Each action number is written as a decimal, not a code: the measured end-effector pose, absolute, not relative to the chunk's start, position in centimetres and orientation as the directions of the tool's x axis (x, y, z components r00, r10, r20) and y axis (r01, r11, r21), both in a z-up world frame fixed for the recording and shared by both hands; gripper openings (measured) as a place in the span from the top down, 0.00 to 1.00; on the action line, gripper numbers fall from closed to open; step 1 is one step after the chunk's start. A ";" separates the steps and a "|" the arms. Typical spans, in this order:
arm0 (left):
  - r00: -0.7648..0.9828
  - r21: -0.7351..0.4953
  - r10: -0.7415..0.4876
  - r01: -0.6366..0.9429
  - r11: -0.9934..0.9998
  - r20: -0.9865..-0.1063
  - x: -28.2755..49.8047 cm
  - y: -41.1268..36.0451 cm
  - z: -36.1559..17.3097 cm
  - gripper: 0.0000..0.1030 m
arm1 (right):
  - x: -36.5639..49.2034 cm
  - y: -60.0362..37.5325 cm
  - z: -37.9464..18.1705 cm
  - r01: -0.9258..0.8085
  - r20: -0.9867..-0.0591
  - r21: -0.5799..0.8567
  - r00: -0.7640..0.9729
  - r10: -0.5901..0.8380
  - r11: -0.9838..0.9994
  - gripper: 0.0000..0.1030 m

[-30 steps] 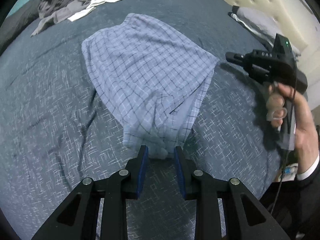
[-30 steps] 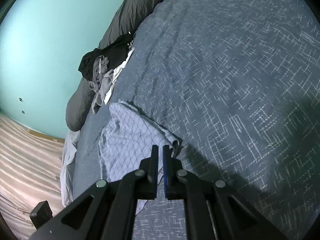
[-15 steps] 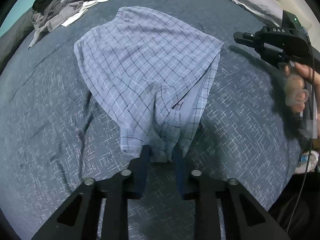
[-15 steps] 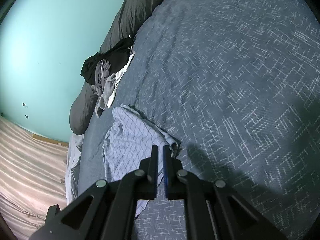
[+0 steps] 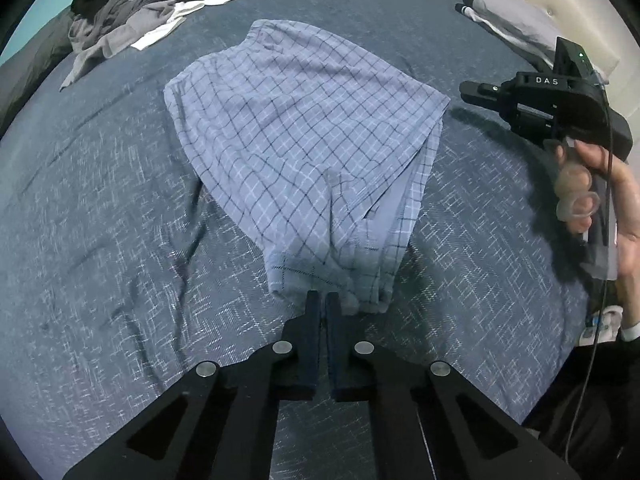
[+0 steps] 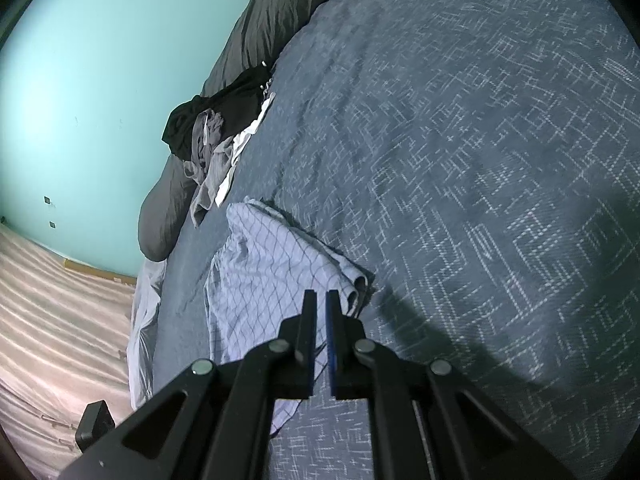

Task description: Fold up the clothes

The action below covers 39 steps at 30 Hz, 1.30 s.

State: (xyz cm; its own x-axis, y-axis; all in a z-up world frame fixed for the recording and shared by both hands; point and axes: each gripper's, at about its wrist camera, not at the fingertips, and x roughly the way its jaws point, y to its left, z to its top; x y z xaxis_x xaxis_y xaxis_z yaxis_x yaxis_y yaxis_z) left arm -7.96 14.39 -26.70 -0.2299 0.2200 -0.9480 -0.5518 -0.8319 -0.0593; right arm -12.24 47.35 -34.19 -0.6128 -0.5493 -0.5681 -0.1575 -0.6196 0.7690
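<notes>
Two grippers worked over the bed (image 5: 100, 240): the left gripper (image 5: 322, 300) had its fingers pinched nearly together on the near hem of the checked shorts (image 5: 304, 152), which lay doubled over in the middle of the bed, while the right gripper (image 6: 318, 300) hung near their far corner with only a narrow slit between its fingers and nothing visibly in it. In my judgement the thin bite on the hem could slip if pulled, and the loose layers showing along the shorts' right edge could slide apart, spoiling the fold.
</notes>
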 end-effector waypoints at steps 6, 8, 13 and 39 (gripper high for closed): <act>-0.230 -0.070 0.232 -0.551 -0.832 -0.945 -7.9 16.0 -26.9 0.81 | -12.5 47.0 -34.2 -0.153 -0.570 0.768 -0.608 -0.553 -0.622 0.95; -0.235 -0.051 0.215 -0.553 -0.831 -0.948 -8.0 16.5 -27.4 0.75 | -12.5 46.9 -34.2 -0.154 -0.571 0.767 -0.606 -0.554 -0.623 0.95; -0.227 -0.049 0.202 -0.543 -0.838 -0.953 -8.7 16.5 -28.7 0.75 | -12.4 47.0 -34.2 -0.152 -0.570 0.768 -0.605 -0.556 -0.623 0.95; -0.066 -0.354 0.417 -0.422 -0.835 -0.906 -10.8 13.6 -26.8 0.91 | -13.3 45.4 -35.4 -0.155 -0.598 0.758 -0.553 -0.580 -0.633 0.71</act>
State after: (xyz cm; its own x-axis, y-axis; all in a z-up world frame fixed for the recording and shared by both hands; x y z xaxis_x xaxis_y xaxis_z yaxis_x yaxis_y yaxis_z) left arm -10.76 13.61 -26.77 -0.0664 0.4173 -0.9063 -0.4219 -0.8349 -0.3535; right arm -13.31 45.38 -35.35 -0.5534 -0.5798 -0.5979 -0.1554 -0.6334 0.7581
